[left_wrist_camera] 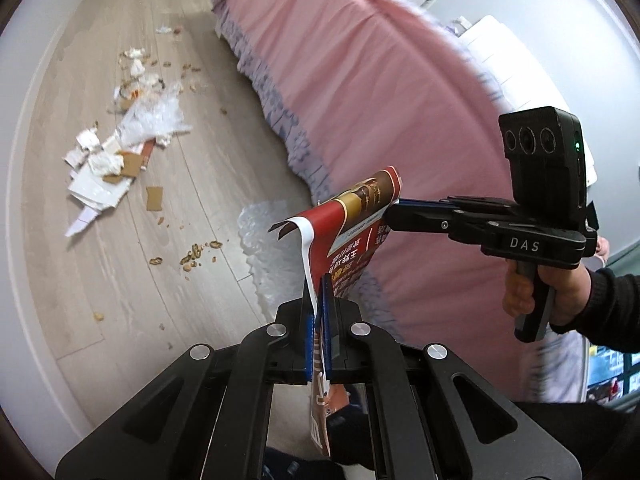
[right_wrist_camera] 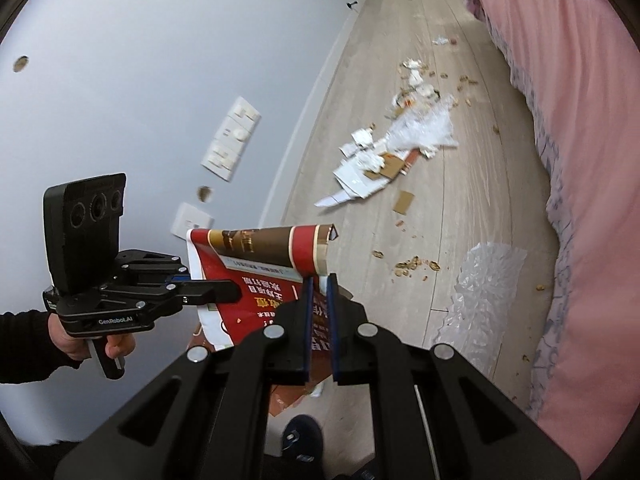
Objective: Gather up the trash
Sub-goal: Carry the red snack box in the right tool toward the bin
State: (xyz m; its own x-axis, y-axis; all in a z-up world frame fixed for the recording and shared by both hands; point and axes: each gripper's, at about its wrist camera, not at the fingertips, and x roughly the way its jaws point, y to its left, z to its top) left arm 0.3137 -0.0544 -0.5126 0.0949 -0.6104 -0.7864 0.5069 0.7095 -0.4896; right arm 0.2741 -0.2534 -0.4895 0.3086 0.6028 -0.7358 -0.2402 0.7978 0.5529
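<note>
A red and brown printed bag (left_wrist_camera: 352, 220) hangs in the air between both grippers. My left gripper (left_wrist_camera: 318, 284) is shut on one edge of it. My right gripper (right_wrist_camera: 320, 284) is shut on the opposite edge; it shows in the left wrist view (left_wrist_camera: 394, 212) coming in from the right. The left gripper also shows in the right wrist view (right_wrist_camera: 232, 292) clamping the bag (right_wrist_camera: 256, 272). A pile of trash (left_wrist_camera: 120, 148) lies on the wood floor: torn paper, cardboard pieces, crumpled plastic and nut shells. It also shows in the right wrist view (right_wrist_camera: 392, 148).
A bed with a pink cover (left_wrist_camera: 380, 80) runs along the right side. A clear bubble-wrap sheet (right_wrist_camera: 476, 292) lies on the floor by the bed. Peanut shells (left_wrist_camera: 196, 256) are scattered nearby. A grey wall with switches (right_wrist_camera: 232, 140) stands on the left.
</note>
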